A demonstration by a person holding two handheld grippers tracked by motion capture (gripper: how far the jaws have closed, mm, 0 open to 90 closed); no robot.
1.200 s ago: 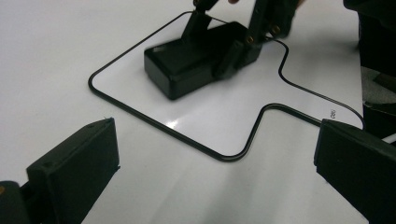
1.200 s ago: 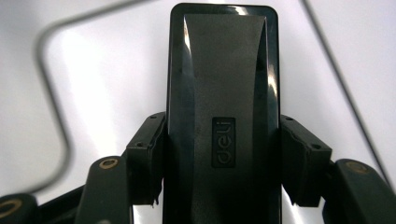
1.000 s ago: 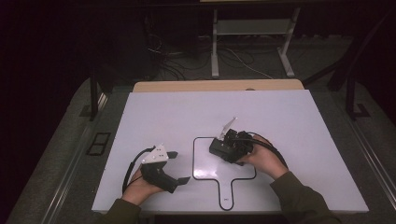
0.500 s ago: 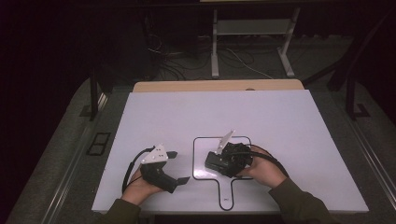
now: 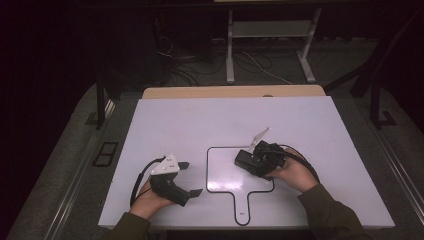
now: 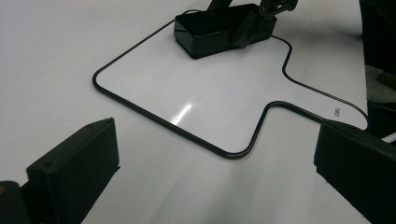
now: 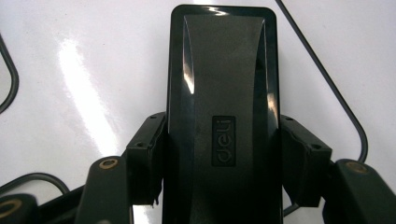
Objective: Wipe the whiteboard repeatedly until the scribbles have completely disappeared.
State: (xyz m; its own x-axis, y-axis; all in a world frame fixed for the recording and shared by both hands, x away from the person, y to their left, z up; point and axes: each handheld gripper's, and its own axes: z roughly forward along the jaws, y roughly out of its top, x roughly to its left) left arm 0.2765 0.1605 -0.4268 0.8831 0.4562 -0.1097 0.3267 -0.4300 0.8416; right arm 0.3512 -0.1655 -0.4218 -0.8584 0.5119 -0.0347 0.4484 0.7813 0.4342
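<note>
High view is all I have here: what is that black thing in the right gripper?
Observer: A black eraser with "deli" embossed on top; the right gripper is clamped on its long sides.
Operator: Is it touching the board?
Observer: In the left gripper view it appears to sit inside the paddle-shaped outline, near its far edge.
Operator: And the left gripper?
Observer: The left gripper has its jaws wide apart with nothing between them, facing the outline's handle.

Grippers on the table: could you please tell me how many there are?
2. The left gripper sits open near the table's front left; the right gripper is shut on a black eraser over the outlined shape.
</note>
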